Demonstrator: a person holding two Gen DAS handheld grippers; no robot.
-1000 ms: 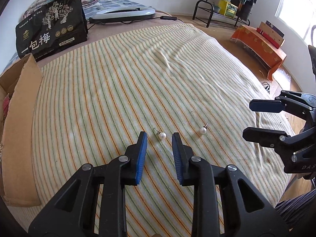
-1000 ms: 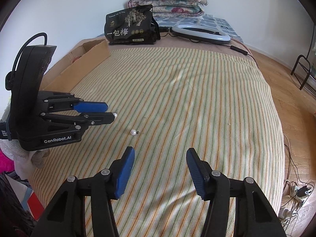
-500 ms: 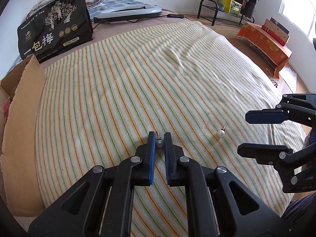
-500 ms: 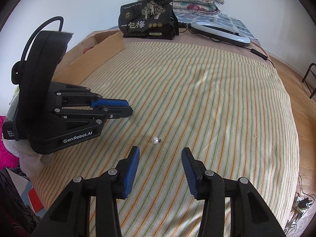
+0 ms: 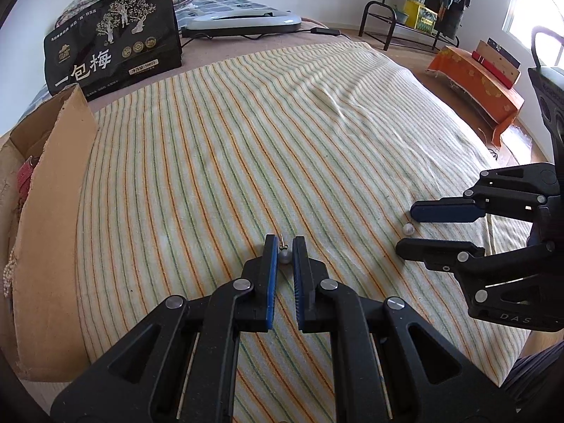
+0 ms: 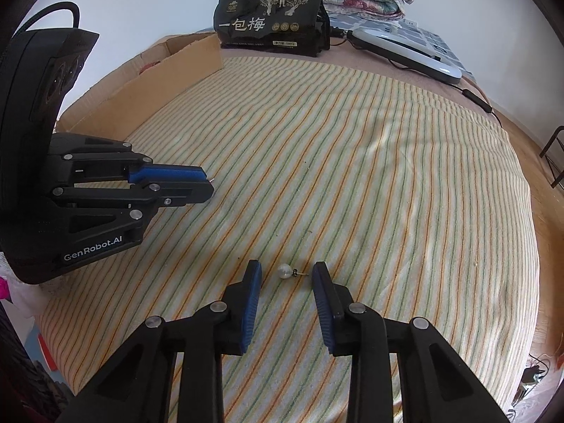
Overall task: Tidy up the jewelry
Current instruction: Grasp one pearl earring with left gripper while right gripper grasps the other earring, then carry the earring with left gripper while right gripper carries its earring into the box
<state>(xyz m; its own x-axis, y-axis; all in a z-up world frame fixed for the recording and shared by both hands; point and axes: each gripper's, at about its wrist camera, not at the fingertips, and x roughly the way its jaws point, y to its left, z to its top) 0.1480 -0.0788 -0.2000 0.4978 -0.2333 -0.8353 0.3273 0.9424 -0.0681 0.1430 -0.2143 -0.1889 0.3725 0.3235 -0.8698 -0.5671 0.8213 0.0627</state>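
Two pearl stud earrings lie on the striped bedsheet (image 5: 282,134). My left gripper (image 5: 284,246) is shut on one pearl earring (image 5: 284,256), its post pointing forward between the blue pads. In the right wrist view the left gripper (image 6: 206,184) shows at the left with only the post tip visible. My right gripper (image 6: 286,271) is open, with the second pearl earring (image 6: 284,271) lying on the sheet between its fingertips. That earring also shows in the left wrist view (image 5: 408,228), between the right gripper's fingers (image 5: 444,210).
An open cardboard box (image 5: 53,211) lies along the bed's left edge. A black printed bag (image 5: 112,38) and a white ring light (image 5: 243,23) sit at the far end. An orange-covered bench (image 5: 476,81) and a clothes rack stand on the floor to the right.
My left gripper closed on the first pearl earring and holds it. My right gripper moved forward and narrowed, so the second earring now lies between its fingers.
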